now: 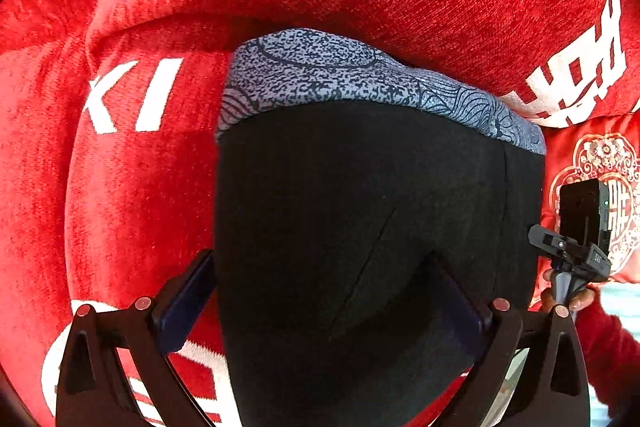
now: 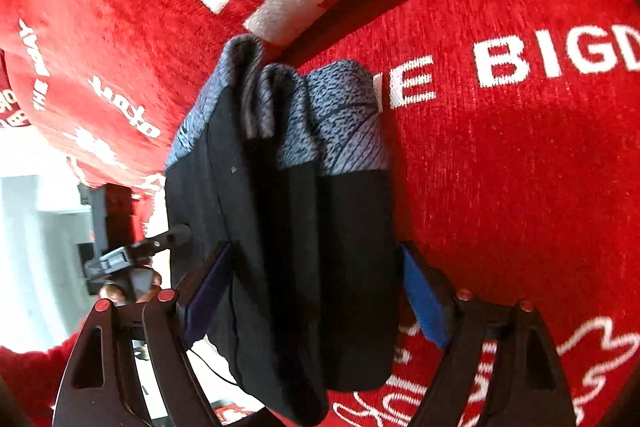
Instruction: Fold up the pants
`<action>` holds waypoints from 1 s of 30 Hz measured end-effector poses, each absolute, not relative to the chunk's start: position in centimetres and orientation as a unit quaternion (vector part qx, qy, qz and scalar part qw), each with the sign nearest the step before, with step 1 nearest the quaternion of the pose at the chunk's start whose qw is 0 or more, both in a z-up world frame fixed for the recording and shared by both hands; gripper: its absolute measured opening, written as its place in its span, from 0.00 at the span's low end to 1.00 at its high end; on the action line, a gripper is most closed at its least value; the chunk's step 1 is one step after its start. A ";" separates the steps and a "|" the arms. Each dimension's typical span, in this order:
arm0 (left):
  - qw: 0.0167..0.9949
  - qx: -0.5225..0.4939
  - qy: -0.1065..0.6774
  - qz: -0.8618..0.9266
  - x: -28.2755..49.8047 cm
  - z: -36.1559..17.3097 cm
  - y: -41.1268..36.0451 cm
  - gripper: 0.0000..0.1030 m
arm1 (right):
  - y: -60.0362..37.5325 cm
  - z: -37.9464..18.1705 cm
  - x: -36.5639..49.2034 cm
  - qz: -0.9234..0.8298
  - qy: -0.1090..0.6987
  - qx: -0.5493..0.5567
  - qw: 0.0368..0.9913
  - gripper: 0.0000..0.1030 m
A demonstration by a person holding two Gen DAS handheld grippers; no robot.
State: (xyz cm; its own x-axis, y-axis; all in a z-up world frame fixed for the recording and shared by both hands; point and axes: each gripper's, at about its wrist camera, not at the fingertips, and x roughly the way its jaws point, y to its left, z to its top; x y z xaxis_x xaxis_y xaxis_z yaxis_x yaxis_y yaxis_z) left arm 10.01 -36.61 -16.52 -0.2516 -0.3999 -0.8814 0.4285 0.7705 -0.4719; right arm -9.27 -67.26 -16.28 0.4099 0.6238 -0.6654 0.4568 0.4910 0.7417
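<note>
Two grippers: our left gripper (image 1: 332,299) and right gripper (image 2: 316,291) both stand released, fingers straddling the fabric.
Pants: black soft cloth pants with grey patterned waistband (image 1: 360,207), folded on red plush cover (image 1: 120,187).
Handling: we judge them light, limp; pinch stacked edges.

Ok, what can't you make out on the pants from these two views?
- Left wrist: the pants run off the bottom edge, hiding their length; black cloth covers the left claw's right pad.
- Right wrist: the pants' folds overlap, so the layer count is unclear; the right claw straddles them.
</note>
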 end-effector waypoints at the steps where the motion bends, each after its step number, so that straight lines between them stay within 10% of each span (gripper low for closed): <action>1: 0.611 0.007 0.714 -0.341 10.0 -16.7 -36.7 0.99 | -67.4 -16.4 -9.4 0.066 0.536 0.504 0.674 0.86; 10: 0.636 0.013 0.693 -0.340 9.3 -15.8 -38.4 0.90 | -67.8 -16.1 -8.4 0.052 0.563 0.508 0.650 0.86; 18: 0.657 0.022 0.665 -0.356 8.2 -13.6 -39.0 0.67 | -67.0 -15.3 -8.3 0.038 0.557 0.519 0.647 0.52; 30: 0.666 0.017 0.657 -0.352 6.9 -9.5 -37.0 0.60 | -67.2 -13.7 -9.9 0.058 0.529 0.563 0.632 0.41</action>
State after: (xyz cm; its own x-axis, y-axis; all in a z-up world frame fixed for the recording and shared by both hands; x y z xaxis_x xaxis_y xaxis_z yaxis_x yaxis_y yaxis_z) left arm 6.87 -37.00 -9.53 -0.1121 -0.4468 -0.8876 0.4912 0.7516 -0.4403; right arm -9.90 -67.20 -13.70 0.4344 0.6687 -0.6035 0.5229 0.3584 0.7734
